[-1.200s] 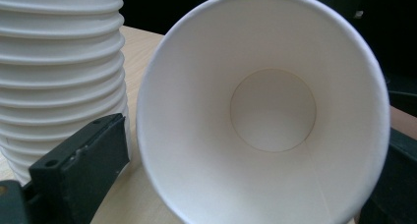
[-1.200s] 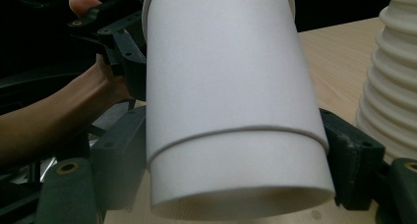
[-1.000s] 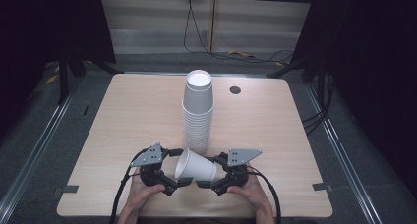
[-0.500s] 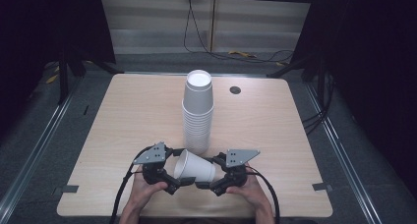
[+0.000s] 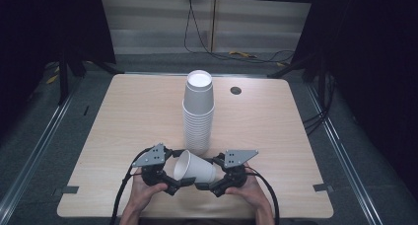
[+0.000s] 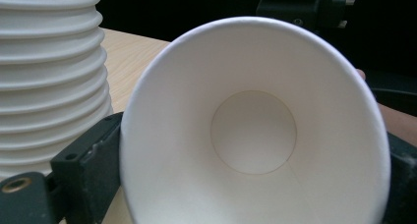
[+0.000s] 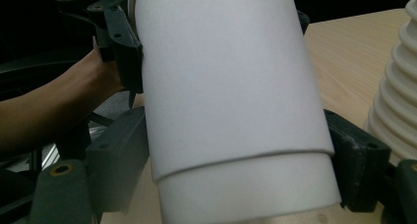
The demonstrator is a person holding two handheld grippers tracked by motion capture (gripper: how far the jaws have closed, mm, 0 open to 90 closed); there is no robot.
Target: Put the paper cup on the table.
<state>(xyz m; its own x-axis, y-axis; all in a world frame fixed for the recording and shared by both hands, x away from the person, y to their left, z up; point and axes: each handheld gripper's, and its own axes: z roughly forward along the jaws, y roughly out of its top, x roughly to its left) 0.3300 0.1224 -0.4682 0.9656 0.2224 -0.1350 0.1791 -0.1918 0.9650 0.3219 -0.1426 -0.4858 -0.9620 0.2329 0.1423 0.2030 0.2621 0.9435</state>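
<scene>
A white paper cup (image 5: 194,168) lies level between my two grippers near the table's front edge. Its mouth faces my left gripper (image 5: 176,169), and the left gripper view looks straight into the cup (image 6: 253,130). The left gripper (image 6: 251,184) has just been closing its jaws, and they now press on the rim from both sides. My right gripper (image 5: 213,174) is shut on the base end. In the right gripper view the cup (image 7: 231,86) stands between the right gripper's (image 7: 236,184) jaws, with a step line round it just above them.
A tall stack of white cups (image 5: 198,111) stands on the wooden table (image 5: 138,116) just behind the held cup, close to both grippers; the stack (image 6: 49,76) edges both gripper views. A dark round hole (image 5: 235,90) sits at the back. Cables trail on the floor beyond.
The left gripper's jaws have drawn in onto the cup's rim. Both hands and the cup stay in the same spot.
</scene>
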